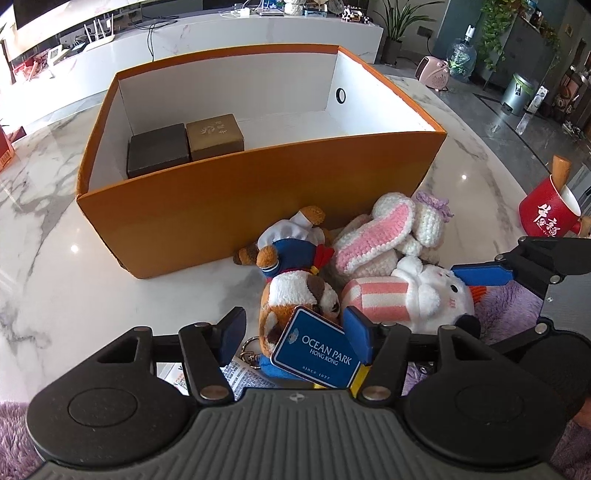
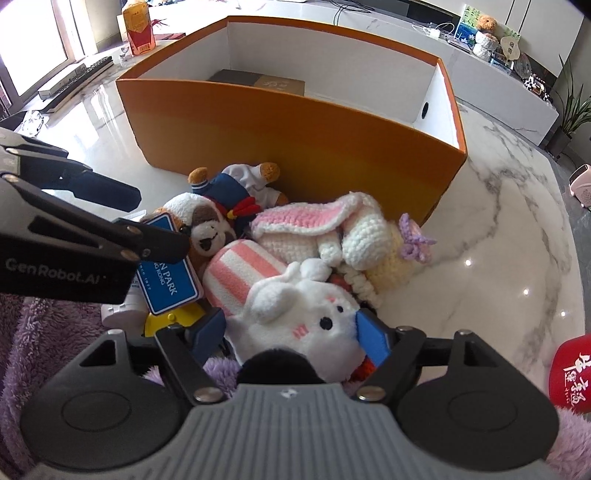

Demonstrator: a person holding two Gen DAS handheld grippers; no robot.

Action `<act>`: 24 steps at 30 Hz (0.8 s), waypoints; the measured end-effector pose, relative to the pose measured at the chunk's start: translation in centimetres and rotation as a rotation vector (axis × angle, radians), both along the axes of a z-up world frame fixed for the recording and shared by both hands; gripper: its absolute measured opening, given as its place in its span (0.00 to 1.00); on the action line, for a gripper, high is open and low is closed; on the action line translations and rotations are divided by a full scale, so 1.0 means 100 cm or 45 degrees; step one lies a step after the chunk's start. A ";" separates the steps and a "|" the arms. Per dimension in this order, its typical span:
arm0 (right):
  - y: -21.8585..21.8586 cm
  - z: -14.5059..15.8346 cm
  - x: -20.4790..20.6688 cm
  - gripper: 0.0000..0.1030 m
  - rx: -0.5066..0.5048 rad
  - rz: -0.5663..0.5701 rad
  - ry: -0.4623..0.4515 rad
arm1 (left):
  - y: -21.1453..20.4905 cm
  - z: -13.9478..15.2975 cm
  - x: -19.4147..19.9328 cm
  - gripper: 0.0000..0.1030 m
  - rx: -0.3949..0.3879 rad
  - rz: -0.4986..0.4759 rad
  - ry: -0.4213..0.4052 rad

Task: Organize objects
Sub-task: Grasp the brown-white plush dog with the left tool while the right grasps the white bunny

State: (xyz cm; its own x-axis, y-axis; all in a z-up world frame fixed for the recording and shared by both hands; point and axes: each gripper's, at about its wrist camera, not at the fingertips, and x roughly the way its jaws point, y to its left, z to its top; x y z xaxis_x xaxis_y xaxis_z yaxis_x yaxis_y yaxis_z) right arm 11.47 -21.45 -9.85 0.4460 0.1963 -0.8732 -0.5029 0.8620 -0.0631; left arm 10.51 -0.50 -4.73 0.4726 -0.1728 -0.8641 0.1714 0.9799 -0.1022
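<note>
An orange box (image 1: 221, 206) stands on the marble table with a dark box (image 1: 157, 155) and a gold box (image 1: 214, 134) inside at its left. In front lie a sailor dog plush (image 1: 295, 288) with a blue Ocean Park tag (image 1: 317, 349), a crocheted pink-eared bunny (image 1: 391, 229) and a white rabbit plush (image 1: 424, 295). My left gripper (image 1: 295, 332) is open, its fingers either side of the dog's head and tag. My right gripper (image 2: 291, 332) is open around the white rabbit's head (image 2: 306, 317); whether the pads touch it I cannot tell.
A red pot with a wooden handle (image 1: 546, 210) stands at the right. Purple fluffy fabric (image 2: 33, 332) lies under the near toys. A yellow object (image 2: 166, 321) sits under the tag. A keyboard (image 2: 74, 77) and red carton (image 2: 138, 26) lie beyond the box.
</note>
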 end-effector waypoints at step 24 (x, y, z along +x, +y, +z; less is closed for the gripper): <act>-0.001 -0.002 0.000 0.75 -0.010 -0.035 0.022 | 0.009 -0.015 0.009 0.54 -0.128 0.051 0.077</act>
